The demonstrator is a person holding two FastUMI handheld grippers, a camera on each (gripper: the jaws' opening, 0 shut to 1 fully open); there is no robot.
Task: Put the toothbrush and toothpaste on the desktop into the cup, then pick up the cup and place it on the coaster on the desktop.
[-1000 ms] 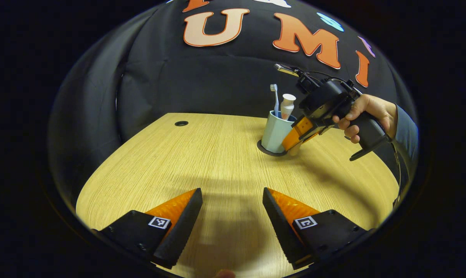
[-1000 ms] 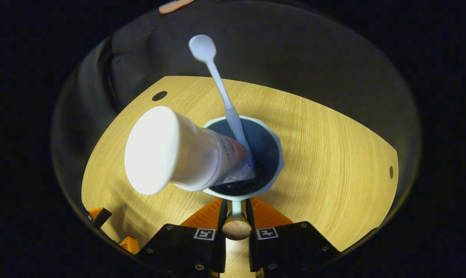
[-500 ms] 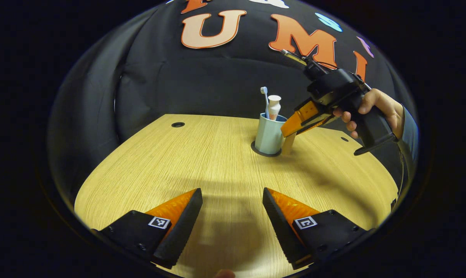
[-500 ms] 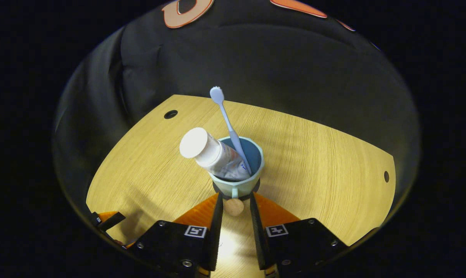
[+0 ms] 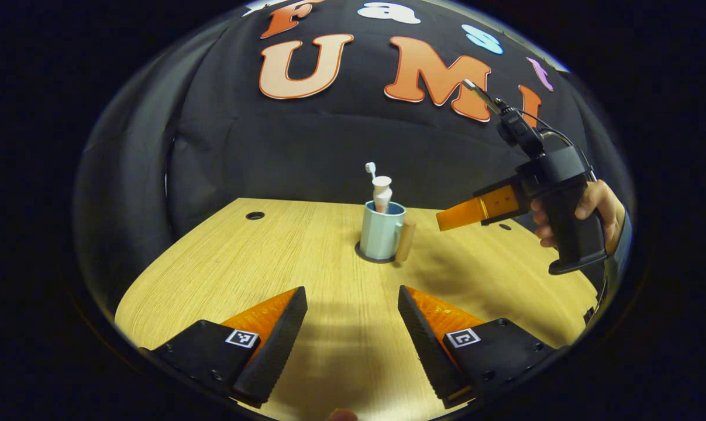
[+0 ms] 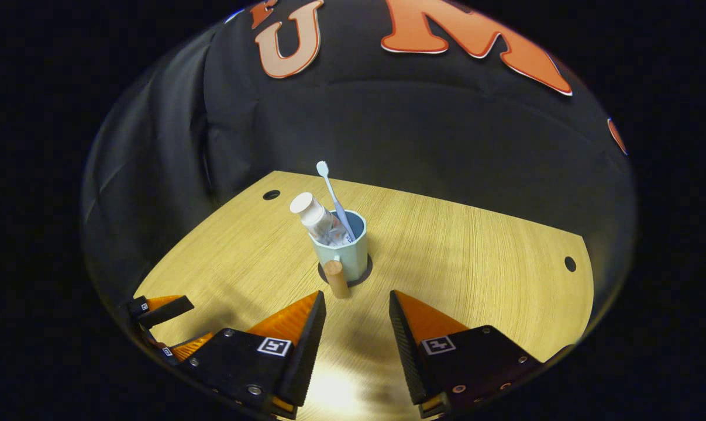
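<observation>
A pale blue cup [image 5: 381, 237] with a wooden handle [image 5: 405, 241] stands upright on a dark round coaster [image 5: 369, 259] mid-desk. A toothbrush [image 5: 370, 169] and a toothpaste tube [image 5: 381, 194] stick up out of it. In the right gripper view the cup [image 6: 345, 250] stands on the coaster [image 6: 365, 273] just beyond my right gripper [image 6: 355, 304], which is open and empty, clear of the handle [image 6: 336, 279]. The toothbrush [image 6: 331, 190] and toothpaste [image 6: 314, 213] lean left. My left gripper [image 5: 353, 304] is open over the near desk, well short of the cup.
The wooden desk [image 5: 241, 263] has cable holes at the back left [image 5: 255, 215] and right [image 6: 570, 264]. A hand [image 5: 598, 204] holds the right gripper [image 5: 449, 220] above the desk, to the right of the cup. The left gripper [image 6: 174, 327] sits at the desk's near left edge.
My right gripper let go of the cup handle, opened, and drew back up and away from the cup, which stays on the coaster. The left gripper barely moved.
</observation>
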